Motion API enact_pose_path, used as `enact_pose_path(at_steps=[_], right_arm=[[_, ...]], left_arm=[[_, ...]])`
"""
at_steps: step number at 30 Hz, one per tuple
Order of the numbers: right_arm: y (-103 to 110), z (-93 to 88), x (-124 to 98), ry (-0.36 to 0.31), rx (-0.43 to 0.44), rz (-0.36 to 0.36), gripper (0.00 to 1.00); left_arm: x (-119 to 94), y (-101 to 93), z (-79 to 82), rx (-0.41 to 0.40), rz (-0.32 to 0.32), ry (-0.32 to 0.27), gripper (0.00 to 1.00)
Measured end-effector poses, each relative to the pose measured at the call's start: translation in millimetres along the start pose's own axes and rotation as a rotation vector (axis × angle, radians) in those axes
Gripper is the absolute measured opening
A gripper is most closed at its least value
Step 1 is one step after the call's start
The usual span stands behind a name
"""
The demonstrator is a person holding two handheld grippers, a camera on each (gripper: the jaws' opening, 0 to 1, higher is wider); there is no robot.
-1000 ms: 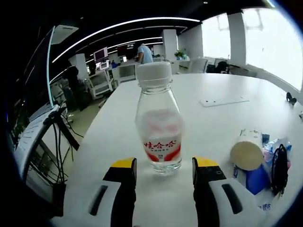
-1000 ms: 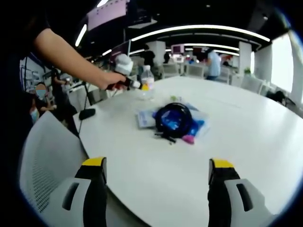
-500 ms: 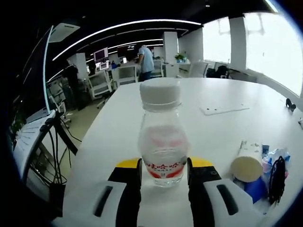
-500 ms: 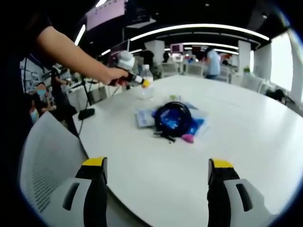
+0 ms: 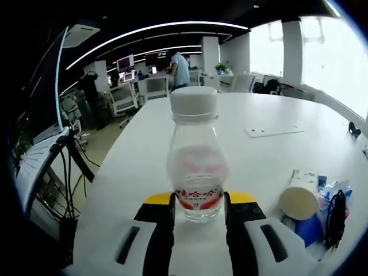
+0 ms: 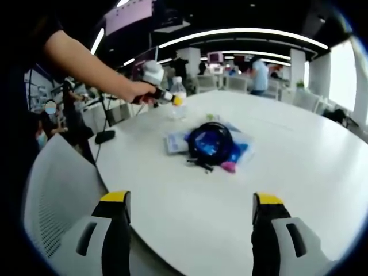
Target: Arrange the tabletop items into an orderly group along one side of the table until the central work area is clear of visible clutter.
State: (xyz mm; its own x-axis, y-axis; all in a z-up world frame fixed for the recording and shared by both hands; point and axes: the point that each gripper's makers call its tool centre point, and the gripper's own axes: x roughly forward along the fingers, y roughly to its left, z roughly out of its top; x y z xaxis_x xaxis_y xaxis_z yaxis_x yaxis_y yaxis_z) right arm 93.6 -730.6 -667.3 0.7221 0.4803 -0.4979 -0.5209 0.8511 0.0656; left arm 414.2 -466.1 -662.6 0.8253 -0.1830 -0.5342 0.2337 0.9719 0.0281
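Note:
A clear plastic bottle point(image 5: 195, 158) with a white cap and a red label stands upright on the white table point(image 5: 276, 149). My left gripper point(image 5: 198, 200) is shut on the bottle's base, one yellow-tipped jaw on each side. In the right gripper view the same bottle point(image 6: 178, 98) stands far off near the table's left edge, with the left gripper point(image 6: 172, 101) on it and a person's hand around that gripper. My right gripper point(image 6: 190, 200) is open over the near table edge, nothing between its jaws.
A heap lies mid-table: a black coiled cable point(image 6: 210, 144) on blue packets point(image 6: 238, 150), with a pink item point(image 6: 229, 168). The left gripper view shows a paper roll point(image 5: 299, 195) by that heap and a flat white sheet point(image 5: 273, 131). A white chair point(image 6: 54, 195) stands at the table's near left.
My left gripper moved forward around the bottle and its jaws came together on the bottle's base. The right gripper has held still.

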Motion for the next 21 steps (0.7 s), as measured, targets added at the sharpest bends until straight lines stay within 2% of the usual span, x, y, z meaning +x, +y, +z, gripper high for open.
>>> enact_pose_path(at_steps=[8,13,21], right_arm=[[-0.8,-0.4,-0.5,0.002,0.004,-0.003,0.85],[-2.2,0.6,-0.8,-0.003,0.006,-0.009,0.85],[-2.8,-0.7,-0.5,0.004,0.005,-0.011,0.84]], left_arm=[[4.1,-0.3,9.0,0.03,-0.01,-0.004,0.35],[6.3,0.2,9.2,0.037,0.001,0.006,0.35],[8.7,0.6,9.9,0.006,0.043,0.007,0.35]])
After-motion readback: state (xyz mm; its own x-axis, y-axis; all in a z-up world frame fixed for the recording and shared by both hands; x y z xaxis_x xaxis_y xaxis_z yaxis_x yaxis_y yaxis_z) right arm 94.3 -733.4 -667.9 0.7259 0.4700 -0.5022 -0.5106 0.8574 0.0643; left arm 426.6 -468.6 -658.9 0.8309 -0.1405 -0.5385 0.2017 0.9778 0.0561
